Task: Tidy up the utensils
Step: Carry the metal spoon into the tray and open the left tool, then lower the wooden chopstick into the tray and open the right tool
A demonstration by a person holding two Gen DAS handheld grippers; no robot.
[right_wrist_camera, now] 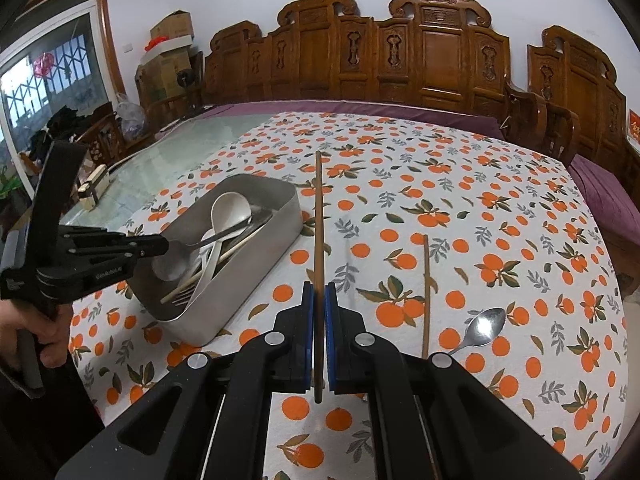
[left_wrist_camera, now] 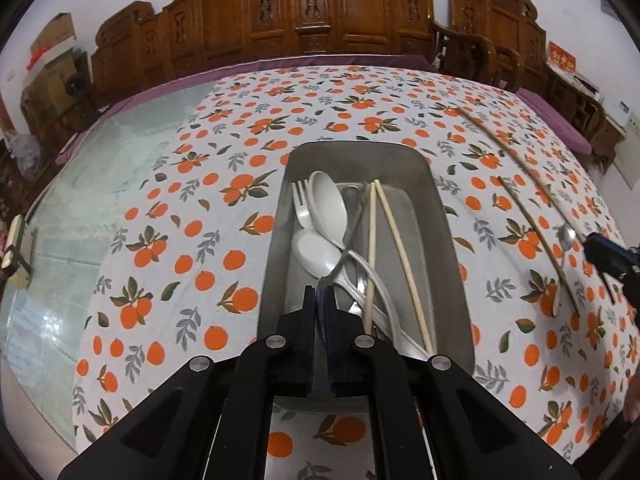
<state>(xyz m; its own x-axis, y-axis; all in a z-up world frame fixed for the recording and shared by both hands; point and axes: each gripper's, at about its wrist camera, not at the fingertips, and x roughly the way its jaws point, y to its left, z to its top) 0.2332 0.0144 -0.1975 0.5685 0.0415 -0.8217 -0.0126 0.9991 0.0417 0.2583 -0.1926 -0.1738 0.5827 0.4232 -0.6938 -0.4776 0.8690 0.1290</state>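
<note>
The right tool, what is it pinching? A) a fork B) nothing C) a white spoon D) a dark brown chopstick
D: in the right wrist view the right tool is shut on a dark brown chopstick, which runs between its blue pads and out over the orange-print cloth.

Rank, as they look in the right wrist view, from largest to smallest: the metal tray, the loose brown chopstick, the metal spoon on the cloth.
1. metal tray
2. loose brown chopstick, long but thin
3. metal spoon

The spoon lies nearer the camera, yet looks smallest.
</note>
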